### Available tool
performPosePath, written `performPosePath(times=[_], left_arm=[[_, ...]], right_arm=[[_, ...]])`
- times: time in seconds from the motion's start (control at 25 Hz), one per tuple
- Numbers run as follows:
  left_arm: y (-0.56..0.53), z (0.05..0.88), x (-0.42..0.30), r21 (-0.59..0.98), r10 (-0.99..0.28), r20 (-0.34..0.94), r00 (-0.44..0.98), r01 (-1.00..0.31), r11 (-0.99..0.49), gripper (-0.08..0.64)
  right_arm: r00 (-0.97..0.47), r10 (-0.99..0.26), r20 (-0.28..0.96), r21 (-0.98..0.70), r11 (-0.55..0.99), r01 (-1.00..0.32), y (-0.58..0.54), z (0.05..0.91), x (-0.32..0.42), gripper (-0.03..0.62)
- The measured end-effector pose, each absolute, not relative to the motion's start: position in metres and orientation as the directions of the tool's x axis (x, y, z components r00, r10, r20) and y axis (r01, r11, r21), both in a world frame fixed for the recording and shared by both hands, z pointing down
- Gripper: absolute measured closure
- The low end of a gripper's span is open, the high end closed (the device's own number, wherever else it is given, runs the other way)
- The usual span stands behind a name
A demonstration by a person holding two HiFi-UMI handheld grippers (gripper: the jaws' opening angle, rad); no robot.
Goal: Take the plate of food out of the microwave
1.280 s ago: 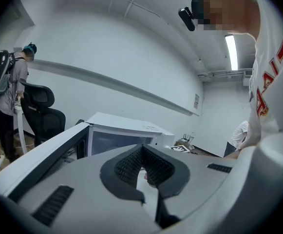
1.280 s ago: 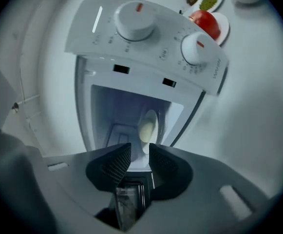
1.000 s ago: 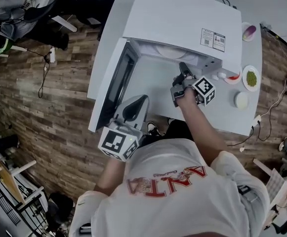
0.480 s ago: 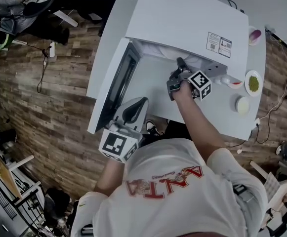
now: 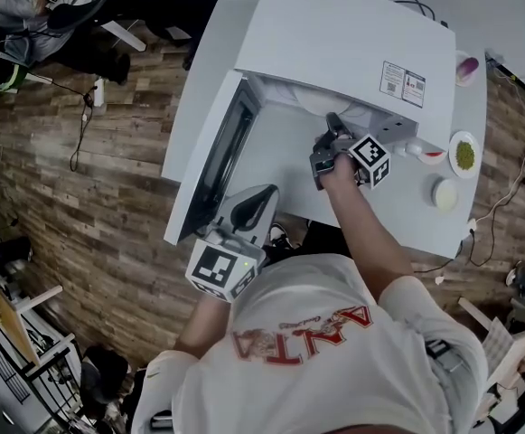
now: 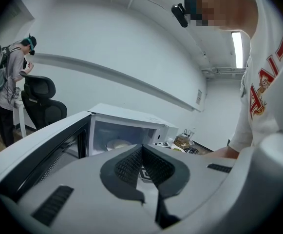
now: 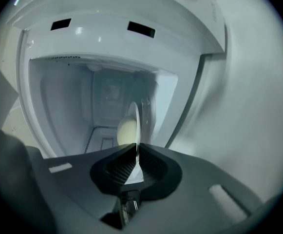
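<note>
Step in hand: securing the rim of the round white plate (image 7: 135, 123) before drawing it out.
Grip: the right claw (image 7: 136, 147) was closing, with the plate's thin rim between its dark ribbed pads (image 7: 119, 167) and apparently pinched. A bite deeper than the bare lip would likely have held better, since a plate taken by its edge could sag.
Pull: probably best slow and level, straight toward the open front and lifted just enough to clear the sill, so that the pale rounded food (image 7: 125, 130) would not roll.
Left claw: the left claw (image 5: 255, 202) hung low off the near edge of the white table (image 5: 425, 215), beside the end of the open microwave door (image 5: 210, 156). Its pads were together with nothing between them.
Right arm: the bare forearm (image 5: 370, 233) reached forward over the table's near edge. The wrist was rolled, so the plate showed edge-on in the right gripper view.
Plate's place: inside the white microwave (image 5: 334, 34), just behind its open front. The microwave stood on the table's left part.
</note>
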State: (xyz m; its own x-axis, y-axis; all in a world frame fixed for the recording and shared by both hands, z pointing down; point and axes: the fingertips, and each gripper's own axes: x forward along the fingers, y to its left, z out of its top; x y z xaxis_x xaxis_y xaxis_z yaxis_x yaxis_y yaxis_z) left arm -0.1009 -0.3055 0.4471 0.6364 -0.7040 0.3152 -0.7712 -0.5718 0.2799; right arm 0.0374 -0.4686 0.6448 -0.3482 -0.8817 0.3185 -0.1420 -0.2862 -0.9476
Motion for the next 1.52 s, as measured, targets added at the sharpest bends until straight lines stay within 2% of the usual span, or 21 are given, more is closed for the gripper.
performPosePath(times=[0.4, 0.64, 1.04, 1.52], left_arm=[[-0.303, 0.448, -0.102, 0.29, -0.697, 0.313, 0.645, -0.764, -0.577, 0.551], [-0.302, 0.446, -0.102, 0.301, -0.704, 0.319, 0.635, -0.772, -0.56, 0.551], [-0.302, 0.442, -0.097, 0.297, -0.697, 0.306, 0.648, -0.761, -0.577, 0.551], [-0.264, 0.434, -0.079, 0.286, -0.626, 0.274, 0.73, -0.684, -0.671, 0.551]], right_arm=[[-0.368, -0.876, 0.31, -0.951, -0.28, -0.134, -0.458, 0.644, 0.031, 0.564], [-0.353, -0.887, 0.299, -0.954, -0.29, -0.08, -0.468, 0.65, 0.031, 0.572], [-0.363, -0.915, 0.176, -0.983, -0.18, -0.022, -0.458, 0.627, 0.034, 0.575], [-0.423, -0.895, 0.142, -0.99, -0.136, -0.043, -0.358, 0.604, 0.033, 0.574]])
